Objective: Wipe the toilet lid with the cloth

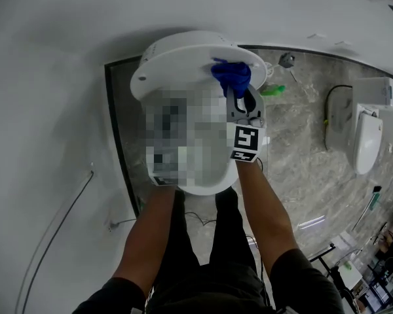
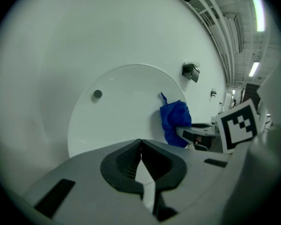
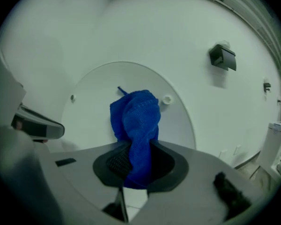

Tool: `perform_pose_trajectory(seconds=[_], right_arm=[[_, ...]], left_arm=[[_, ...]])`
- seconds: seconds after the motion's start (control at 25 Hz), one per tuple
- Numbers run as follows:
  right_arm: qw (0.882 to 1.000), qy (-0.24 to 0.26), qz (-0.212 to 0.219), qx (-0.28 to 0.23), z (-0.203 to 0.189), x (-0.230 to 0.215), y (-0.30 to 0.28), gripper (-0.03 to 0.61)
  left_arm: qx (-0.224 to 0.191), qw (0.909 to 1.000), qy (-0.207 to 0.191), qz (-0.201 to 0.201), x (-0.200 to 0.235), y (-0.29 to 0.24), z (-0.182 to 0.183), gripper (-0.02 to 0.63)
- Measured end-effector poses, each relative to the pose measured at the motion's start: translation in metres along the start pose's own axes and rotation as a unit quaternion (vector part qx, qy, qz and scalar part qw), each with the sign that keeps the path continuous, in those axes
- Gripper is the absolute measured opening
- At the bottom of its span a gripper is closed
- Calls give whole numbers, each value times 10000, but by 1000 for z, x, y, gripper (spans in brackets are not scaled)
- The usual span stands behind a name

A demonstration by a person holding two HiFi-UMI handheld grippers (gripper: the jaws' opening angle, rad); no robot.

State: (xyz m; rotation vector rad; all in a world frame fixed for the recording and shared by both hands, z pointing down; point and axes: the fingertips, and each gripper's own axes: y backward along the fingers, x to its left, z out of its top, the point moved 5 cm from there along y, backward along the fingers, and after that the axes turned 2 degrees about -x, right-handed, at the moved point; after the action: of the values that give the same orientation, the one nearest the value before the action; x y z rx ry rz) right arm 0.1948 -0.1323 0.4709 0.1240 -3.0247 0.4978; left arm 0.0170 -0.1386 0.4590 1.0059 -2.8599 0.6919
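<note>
The white toilet lid [image 1: 177,64] stands raised against the wall, its inner face towards me. A blue cloth [image 1: 231,76] is bunched against the lid's right half, and my right gripper [image 1: 239,91] is shut on it. In the right gripper view the cloth [image 3: 136,121] fills the gap between the jaws of the right gripper [image 3: 136,146] and touches the lid [image 3: 91,102]. In its own view my left gripper [image 2: 140,142] is shut on nothing, just left of the cloth [image 2: 174,121] and short of the lid [image 2: 117,111]. A mosaic patch covers it in the head view.
The toilet bowl rim [image 1: 209,187] lies below my arms, with my legs at its front. A second white toilet [image 1: 367,133] stands at the right on the marble floor. A green item [image 1: 272,91] lies beside the lid. A black box [image 3: 222,57] is fixed on the wall.
</note>
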Motion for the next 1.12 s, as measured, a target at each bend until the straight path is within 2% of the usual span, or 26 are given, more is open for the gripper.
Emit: perform_pose_trajectory(seconds=[0.28,0.48,0.76,1.12], right_arm=[[9899,457,1304,-307,3,124,6,69],[9818,258,1848,-355,9,193,-7,69],[9839,-23,1781,-111,14,231,-45,69],[9897,143,1423,-8,10,207,-59,69]], left_arm=[[71,9984,158,538,64,35,-22,11],[38,9953,295,924,111,61,-25,11],[-7,9926,374,1155,147,74,-28,11],[39,9948,326,966,145,62,-30,11]])
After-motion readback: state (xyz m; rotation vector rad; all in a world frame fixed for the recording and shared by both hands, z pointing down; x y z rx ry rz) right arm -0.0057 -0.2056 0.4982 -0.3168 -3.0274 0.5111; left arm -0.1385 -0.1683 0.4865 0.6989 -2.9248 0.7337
